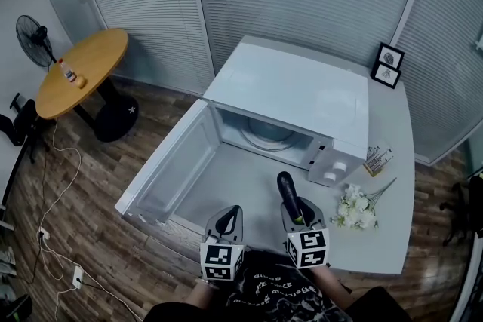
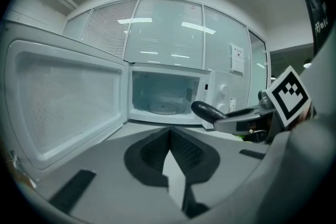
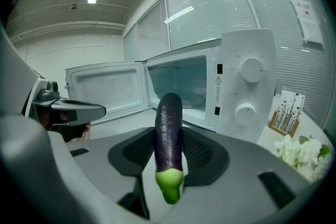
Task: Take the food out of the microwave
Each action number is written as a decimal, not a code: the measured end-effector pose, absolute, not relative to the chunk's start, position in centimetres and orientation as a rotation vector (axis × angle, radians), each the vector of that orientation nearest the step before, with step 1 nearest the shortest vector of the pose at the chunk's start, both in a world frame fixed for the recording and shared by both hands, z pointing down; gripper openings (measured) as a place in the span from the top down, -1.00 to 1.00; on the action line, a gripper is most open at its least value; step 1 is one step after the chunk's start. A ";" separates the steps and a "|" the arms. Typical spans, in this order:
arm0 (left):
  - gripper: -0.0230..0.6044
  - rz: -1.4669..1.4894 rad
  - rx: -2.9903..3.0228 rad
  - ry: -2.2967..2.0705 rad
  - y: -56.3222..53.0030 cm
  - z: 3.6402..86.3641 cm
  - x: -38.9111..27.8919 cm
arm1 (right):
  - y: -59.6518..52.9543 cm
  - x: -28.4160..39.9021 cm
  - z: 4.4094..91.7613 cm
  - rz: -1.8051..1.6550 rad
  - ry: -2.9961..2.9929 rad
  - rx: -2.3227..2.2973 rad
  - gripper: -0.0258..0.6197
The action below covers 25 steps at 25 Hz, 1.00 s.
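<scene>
Going from the left: there's a standing fan (image 1: 34, 38) in the corner and a round wooden table (image 1: 83, 72) with a couple of small items on it, plus cables trailing over the wood floor (image 1: 53, 237).

Next is the white desk (image 1: 396, 192) with the microwave (image 1: 294, 90) on it. The microwave door (image 1: 167, 171) is swung all the way open to the left, and you can see the glass turntable (image 1: 268, 133) inside.

The left gripper (image 1: 229, 216) hangs near the front edge of the desk, in front of the open cavity. In the left gripper view its jaws are pressed together at the tips with nothing between them.

Just to the right of it is the right gripper (image 1: 296, 209), clamped on the eggplant (image 1: 287, 192), with a pad pressing on either side. The eggplant lies along the jaws, with the green stem end back toward the hand and the dark purple tip sticking out past the fingertips, pointing at the microwave. It's fully outside the oven, held above the desk just in front of the control panel with its two knobs (image 1: 336, 171).

Further right, a bunch of white flowers (image 1: 358, 211) lies on the desk near the right gripper. A little wooden holder (image 1: 377, 159) sits beside the microwave, and two small framed pictures (image 1: 388, 65) stand at the back corner.
</scene>
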<state>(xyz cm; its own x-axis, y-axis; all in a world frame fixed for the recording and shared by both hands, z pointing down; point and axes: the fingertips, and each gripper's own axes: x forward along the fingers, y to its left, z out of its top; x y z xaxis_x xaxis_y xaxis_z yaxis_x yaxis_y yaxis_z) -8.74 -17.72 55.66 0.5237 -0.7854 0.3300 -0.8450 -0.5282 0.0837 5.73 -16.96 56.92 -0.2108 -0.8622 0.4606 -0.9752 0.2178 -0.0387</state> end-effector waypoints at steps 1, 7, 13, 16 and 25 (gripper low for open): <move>0.90 0.370 2.531 -1.380 -17.8 55.6 -8.8 | -16.9 5.7 57.0 0.467 -2.157 1.715 0.43; 0.90 0.378 2.551 -1.350 -17.7 55.2 -8.1 | -17.0 6.0 57.0 0.506 -2.151 1.736 0.43; 0.90 0.382 2.552 -1.346 -17.8 55.3 -7.9 | -17.1 5.8 57.1 0.497 -2.153 1.723 0.43; 0.90 0.386 2.547 -1.350 -17.9 55.4 -7.9 | -17.1 5.8 57.2 0.500 -2.155 1.718 0.43; 0.90 0.393 2.559 -1.339 -17.7 55.5 -7.2 | -16.8 5.7 57.5 0.496 -2.162 1.696 0.43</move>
